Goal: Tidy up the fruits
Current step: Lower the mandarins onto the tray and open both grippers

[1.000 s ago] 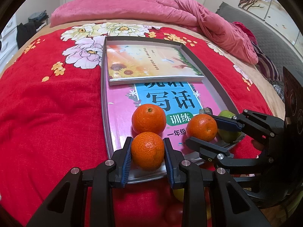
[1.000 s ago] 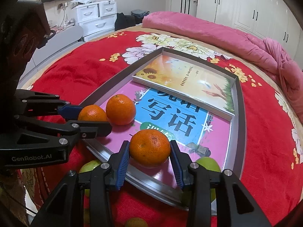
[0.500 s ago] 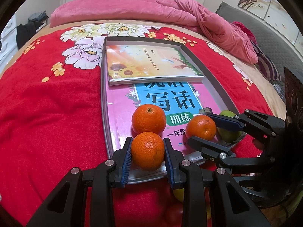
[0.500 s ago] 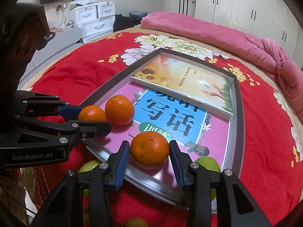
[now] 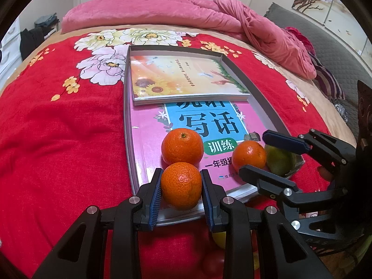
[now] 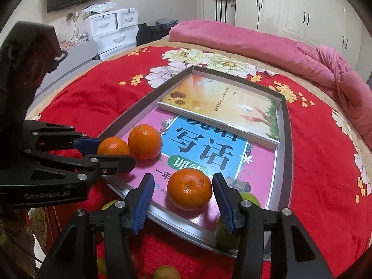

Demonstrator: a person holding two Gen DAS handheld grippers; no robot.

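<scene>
Two ribbed-pad hand-held grippers: left (image 5: 181, 189) clamps a dimpled orange (image 5: 181, 184); right (image 6: 183, 196) is opening around another (image 6: 189, 188).

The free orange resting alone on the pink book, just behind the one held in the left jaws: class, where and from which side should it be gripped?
Grip the free orange across its widest middle, coming from above. It is round, stem up, and the held orange touches its near side, so place the jaws on its open left and right flanks.

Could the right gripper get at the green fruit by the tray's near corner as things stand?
Probably yes: the right gripper, its jaws opening clear of an orange, is empty, and the green fruit sits uncovered under its right finger.
</scene>
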